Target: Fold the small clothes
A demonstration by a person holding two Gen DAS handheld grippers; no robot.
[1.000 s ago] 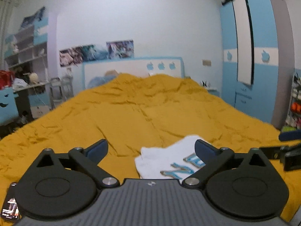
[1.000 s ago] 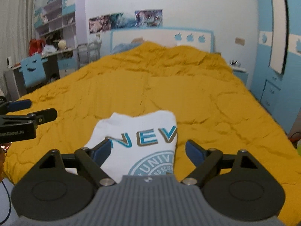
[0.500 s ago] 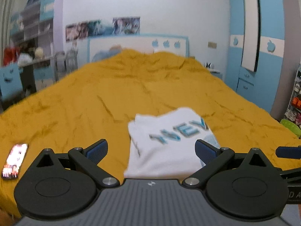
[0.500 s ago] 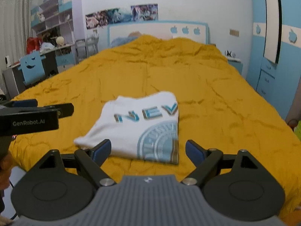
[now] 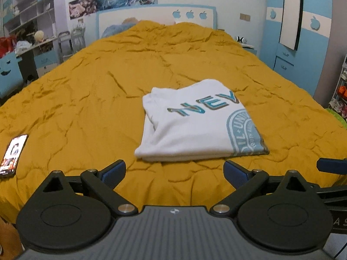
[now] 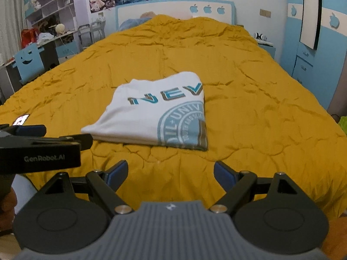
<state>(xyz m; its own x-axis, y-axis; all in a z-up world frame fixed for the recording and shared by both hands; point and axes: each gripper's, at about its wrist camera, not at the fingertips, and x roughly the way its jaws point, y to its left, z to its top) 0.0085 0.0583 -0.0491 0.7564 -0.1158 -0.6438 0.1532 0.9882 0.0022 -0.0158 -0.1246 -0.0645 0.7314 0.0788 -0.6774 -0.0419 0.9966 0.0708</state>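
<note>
A white T-shirt (image 5: 195,125) with blue lettering and a round blue print lies folded into a rectangle on the mustard bedspread (image 5: 86,99). The same shirt (image 6: 151,117) sits ahead in the right wrist view. My left gripper (image 5: 174,170) is open and empty, held back from the shirt's near edge. My right gripper (image 6: 171,173) is open too, with nothing between its fingers, a short way short of the shirt. The left gripper (image 6: 65,140) shows side-on at the left of the right wrist view.
A phone (image 5: 13,153) with a lit screen lies on the bedspread at the near left. A blue wardrobe (image 5: 303,32) stands to the right, with shelves and a cluttered desk (image 5: 26,34) to the left. The headboard (image 5: 156,15) is at the far end.
Both grippers have drawn back and risen away from the shirt, which now lies wholly ahead of them. The left view swung right, bringing the shirt to the centre.
</note>
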